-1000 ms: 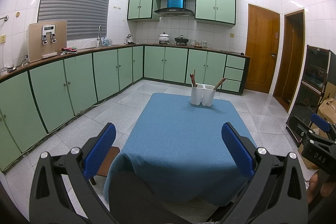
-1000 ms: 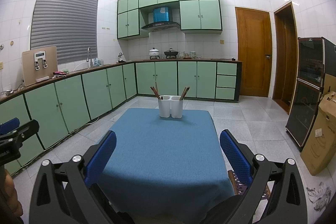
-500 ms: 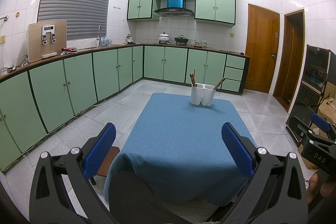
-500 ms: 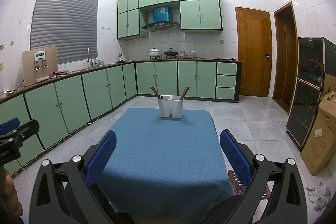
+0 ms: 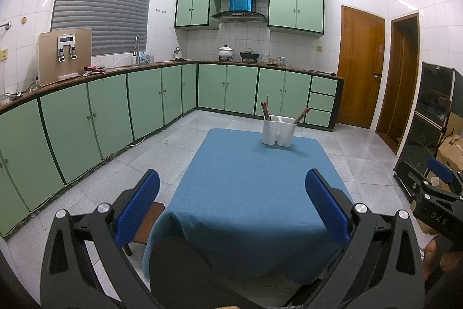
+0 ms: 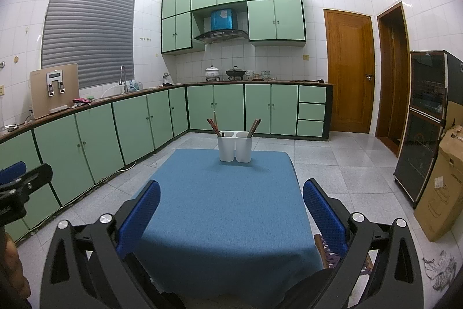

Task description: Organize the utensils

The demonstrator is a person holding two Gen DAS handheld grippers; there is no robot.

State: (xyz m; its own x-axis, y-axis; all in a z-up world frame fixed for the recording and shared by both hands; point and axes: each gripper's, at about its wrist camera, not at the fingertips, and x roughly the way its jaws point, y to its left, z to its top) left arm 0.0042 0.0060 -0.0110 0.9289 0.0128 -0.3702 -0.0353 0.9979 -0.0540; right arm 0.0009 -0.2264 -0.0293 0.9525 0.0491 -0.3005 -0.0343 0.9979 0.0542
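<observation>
while nothing is gripped yet, left wrist view first: left gripper (image 5: pixel 232 194) at the bottom of the frame, blue pads spread wide with only blue tablecloth (image 5: pixel 251 187) between them, so released and empty. white two-cup utensil holder (image 5: pixel 278 131) sits right of centre, at the far end of the cloth, well apart from the tongs. reddish sticks (image 5: pixel 264 111) lean in its left cup, a brown pair (image 5: pixel 301 115) tilts out of the right one; too small to say whether chopsticks or something else. part of the right gripper (image 5: pixel 434 187) pokes in at the right edge, off the table.

right wrist view next: right gripper (image 6: pixel 231 206) low in the frame, pads likewise wide apart, released, holding nothing. holder stands just above centre, dead ahead, with sticks in both cups. left tool's tip at the left edge.

probably the very start: approach step, no utensil touched. next move calls for reaching forward across the cloth to the holder, then closing narrowly on a single stick near its upper end without tipping the light holder.
</observation>
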